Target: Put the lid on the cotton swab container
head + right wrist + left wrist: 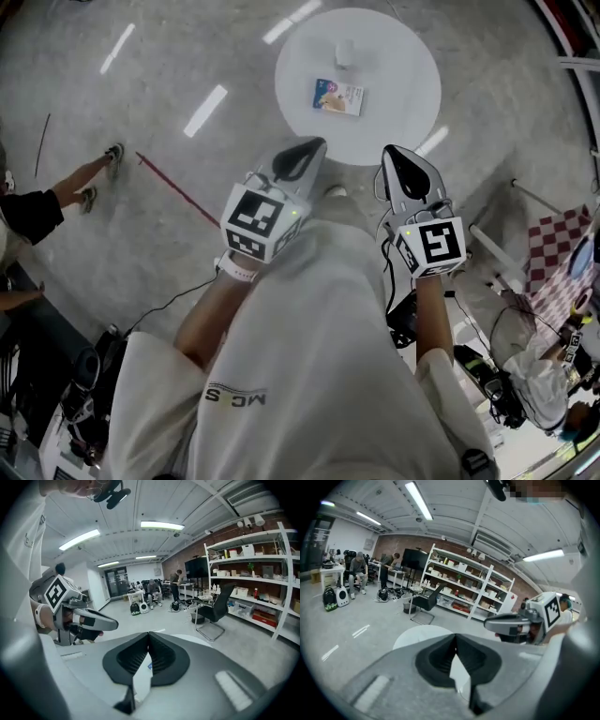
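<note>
A round white table stands ahead of me on the grey floor. On it lie a small printed box and, farther back, a small pale container too small to make out. My left gripper and right gripper are held side by side above the table's near edge. Both are shut with their tips touching and nothing between them. In the left gripper view the shut jaws point over the table, with the right gripper beside them. In the right gripper view the shut jaws hide most of the table.
A person's arm and feet are at the left, beside a red line on the floor. Bags and cables lie at the lower left, and a checkered cloth at the right. Shelves and an office chair stand farther off.
</note>
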Demonstrator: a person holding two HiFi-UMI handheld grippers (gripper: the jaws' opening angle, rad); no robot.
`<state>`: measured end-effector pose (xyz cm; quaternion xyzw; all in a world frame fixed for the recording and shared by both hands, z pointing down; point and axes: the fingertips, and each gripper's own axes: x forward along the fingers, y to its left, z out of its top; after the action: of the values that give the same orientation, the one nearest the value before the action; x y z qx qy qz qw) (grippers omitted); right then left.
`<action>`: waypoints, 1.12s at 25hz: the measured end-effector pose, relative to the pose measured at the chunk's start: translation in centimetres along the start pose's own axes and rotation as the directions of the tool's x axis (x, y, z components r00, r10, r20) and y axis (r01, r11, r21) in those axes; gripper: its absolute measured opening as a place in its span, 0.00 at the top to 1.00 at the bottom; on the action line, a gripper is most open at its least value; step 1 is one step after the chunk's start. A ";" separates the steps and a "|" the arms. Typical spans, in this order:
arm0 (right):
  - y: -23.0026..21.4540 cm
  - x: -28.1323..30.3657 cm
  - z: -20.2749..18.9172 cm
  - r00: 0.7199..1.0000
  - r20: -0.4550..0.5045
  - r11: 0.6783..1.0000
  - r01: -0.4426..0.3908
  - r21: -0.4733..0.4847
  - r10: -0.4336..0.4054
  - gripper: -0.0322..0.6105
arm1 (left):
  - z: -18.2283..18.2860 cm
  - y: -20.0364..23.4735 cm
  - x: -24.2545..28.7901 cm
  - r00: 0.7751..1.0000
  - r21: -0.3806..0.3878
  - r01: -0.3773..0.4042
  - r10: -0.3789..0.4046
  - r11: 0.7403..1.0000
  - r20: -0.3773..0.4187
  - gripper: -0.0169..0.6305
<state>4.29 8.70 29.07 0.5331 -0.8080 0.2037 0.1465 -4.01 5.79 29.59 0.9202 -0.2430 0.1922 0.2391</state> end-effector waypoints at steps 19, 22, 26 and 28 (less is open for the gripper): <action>-10.4 11.8 0.9 0.987 -0.020 0.982 -0.161 -0.097 0.160 0.95 | 1.9 7.2 12.3 0.989 -0.052 -0.133 0.129 0.990 -0.075 0.97; -11.0 13.1 0.5 0.985 -0.026 0.980 -0.172 -0.098 0.171 0.95 | 1.3 8.5 13.5 0.984 -0.050 -0.160 0.155 0.986 -0.084 0.97; -11.2 14.8 -0.1 0.982 -0.044 0.978 -0.185 -0.097 0.182 0.95 | 0.9 9.7 14.5 0.981 -0.051 -0.180 0.176 0.982 -0.081 0.97; -11.5 15.6 -0.9 0.982 -0.060 0.979 -0.184 -0.087 0.179 0.95 | 0.0 10.1 15.0 0.979 -0.063 -0.187 0.181 0.980 -0.089 0.97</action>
<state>8.81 -7.35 38.89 0.4443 -0.8577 0.1926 0.1728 2.71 -7.29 40.14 0.8759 -0.3236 0.2430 0.2627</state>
